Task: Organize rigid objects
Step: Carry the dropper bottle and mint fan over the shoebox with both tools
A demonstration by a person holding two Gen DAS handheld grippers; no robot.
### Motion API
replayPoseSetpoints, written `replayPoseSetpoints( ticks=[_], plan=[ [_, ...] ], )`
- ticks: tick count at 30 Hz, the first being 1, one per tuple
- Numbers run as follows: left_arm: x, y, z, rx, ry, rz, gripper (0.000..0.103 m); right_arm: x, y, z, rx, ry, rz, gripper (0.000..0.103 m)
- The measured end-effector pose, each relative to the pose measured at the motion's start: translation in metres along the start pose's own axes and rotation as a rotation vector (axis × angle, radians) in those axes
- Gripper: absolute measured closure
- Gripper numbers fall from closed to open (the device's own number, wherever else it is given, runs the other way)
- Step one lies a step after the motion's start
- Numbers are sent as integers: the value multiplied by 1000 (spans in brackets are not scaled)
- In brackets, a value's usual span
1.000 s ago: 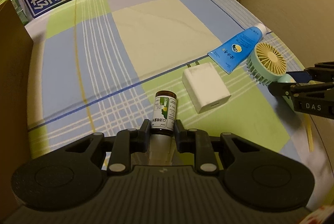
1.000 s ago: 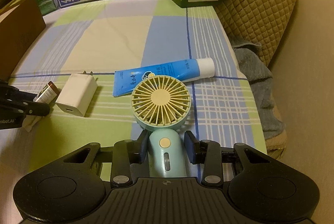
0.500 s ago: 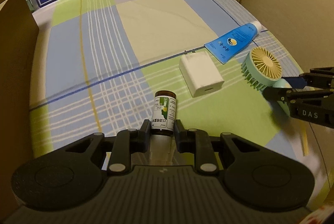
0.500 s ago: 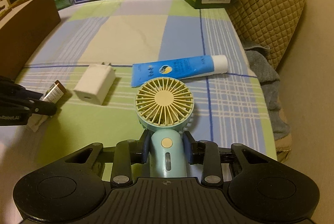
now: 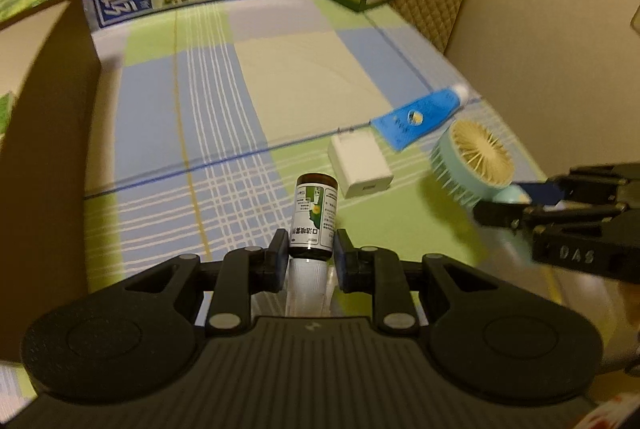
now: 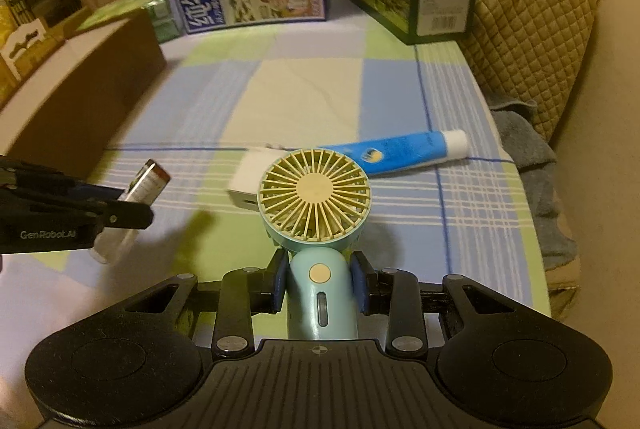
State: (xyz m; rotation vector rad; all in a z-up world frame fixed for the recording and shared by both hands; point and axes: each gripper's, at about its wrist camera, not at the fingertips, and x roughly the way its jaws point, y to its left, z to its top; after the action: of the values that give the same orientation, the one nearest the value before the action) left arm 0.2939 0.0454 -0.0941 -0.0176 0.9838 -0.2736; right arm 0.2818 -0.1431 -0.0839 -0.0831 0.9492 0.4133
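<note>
The left gripper (image 5: 311, 253) is clamped on a small, breakable-looking brown bottle (image 5: 314, 216) pointing to 12 o'clock, and the right gripper (image 6: 319, 283) squeezes the light fan (image 6: 315, 205) by its smooth handle.

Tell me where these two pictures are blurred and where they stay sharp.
Left wrist view: the bottle in the left gripper is sharp; tube and fan smear. Right wrist view: the fan in the right gripper is crisp; the charger blurs.
</note>
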Motion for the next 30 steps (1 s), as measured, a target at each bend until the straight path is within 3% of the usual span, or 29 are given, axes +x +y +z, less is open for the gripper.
replayPoseSetpoints(
  ticks=[12, 17, 23, 30],
  plan=[
    [-94, 48, -2, -115, -125, 43, 83, -32, 91, 33, -38, -53, 187, 73],
    [-131, 84, -4, -156, -172, 101, 83, -34, 143, 51, -68, -72, 286, 73],
    [-166, 138, -7, -195, -207, 181, 83, -20, 209, 80, -100, -86, 374, 73],
    [-177, 202, -5, -215, -196, 247, 83, 13, 273, 109, -130, -86, 408, 73]
  ],
)
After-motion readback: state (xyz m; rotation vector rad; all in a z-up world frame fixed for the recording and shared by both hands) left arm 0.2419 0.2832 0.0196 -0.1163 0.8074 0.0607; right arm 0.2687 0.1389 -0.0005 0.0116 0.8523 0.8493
